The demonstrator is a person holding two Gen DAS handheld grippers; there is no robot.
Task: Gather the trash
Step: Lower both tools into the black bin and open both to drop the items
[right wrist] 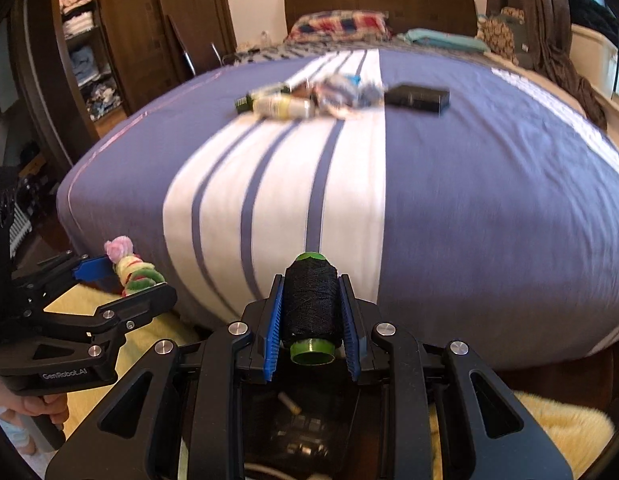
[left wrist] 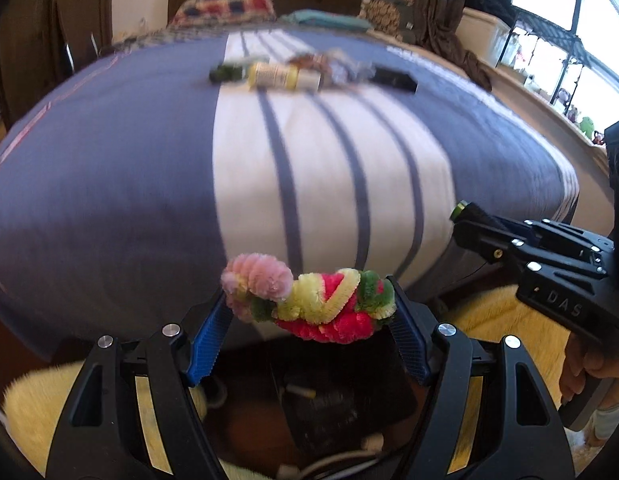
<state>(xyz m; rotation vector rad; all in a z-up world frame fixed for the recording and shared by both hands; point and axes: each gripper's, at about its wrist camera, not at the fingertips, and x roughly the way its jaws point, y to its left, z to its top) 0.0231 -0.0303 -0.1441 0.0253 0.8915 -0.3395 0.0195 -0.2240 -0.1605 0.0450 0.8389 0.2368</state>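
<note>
Bed with a purple and white striped cover fills both wrist views, and everything else sits against it. At its near foot edge the left gripper is clamped on a twisted bundle of pipe cleaners in pink, yellow, red and green; the bundle's long axis runs straight across from one blue pad to the other, pink end toward the left pad. Just beside it, also at the foot edge, the right gripper is closed on a spool of black thread with green end caps, its long axis lying along the fingers, one cap pointing out over the bed and the open cap back toward the camera. Far up the bed, across the white stripes, lies a blurred row of trash: a dark green bottle, a pale yellow bottle lying sideways, crumpled wrappers and a flat black box.
</note>
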